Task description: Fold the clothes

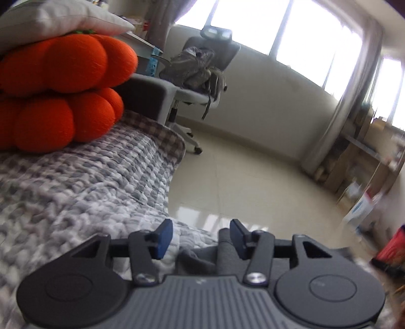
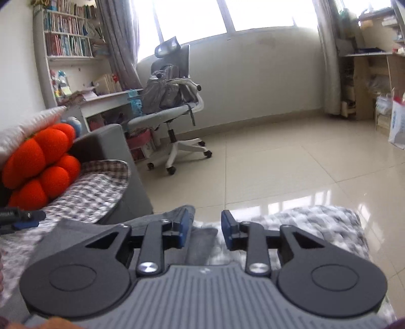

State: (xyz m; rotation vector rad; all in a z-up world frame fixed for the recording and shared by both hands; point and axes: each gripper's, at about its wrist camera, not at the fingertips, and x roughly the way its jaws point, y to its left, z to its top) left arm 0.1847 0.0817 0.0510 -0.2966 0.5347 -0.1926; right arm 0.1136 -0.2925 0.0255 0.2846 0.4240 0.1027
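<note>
Left gripper (image 1: 201,238): spread; blue pads apart, nothing pinched; grey cloth lies below the gap, pads not pressing on it.
Right gripper (image 2: 205,229): spread, gap narrower than the left's; blue pads clear of the cloth beneath.
Grey garment (image 2: 76,235): dark grey, lying on the checked quilt at the near edge of the bed; one rolled edge under the left gripper (image 1: 226,249), a flat stretch running under the right gripper and off to its left.
Checked quilt (image 1: 88,182): grey and white, puckered, covering the bed; its edge drops toward the floor.
Orange cushions (image 1: 63,96): two lumpy ones stacked at the far end of the bed, a pale pillow (image 1: 50,20) on top.
Office chair (image 2: 174,111): white base, on the tiled floor (image 2: 291,164) beyond the bed; grey bag on the seat.
Bookshelf (image 2: 67,38): against the far wall, left of the window.
Left gripper tip (image 2: 22,217): seen at the left edge of the right wrist view, just above the quilt.
</note>
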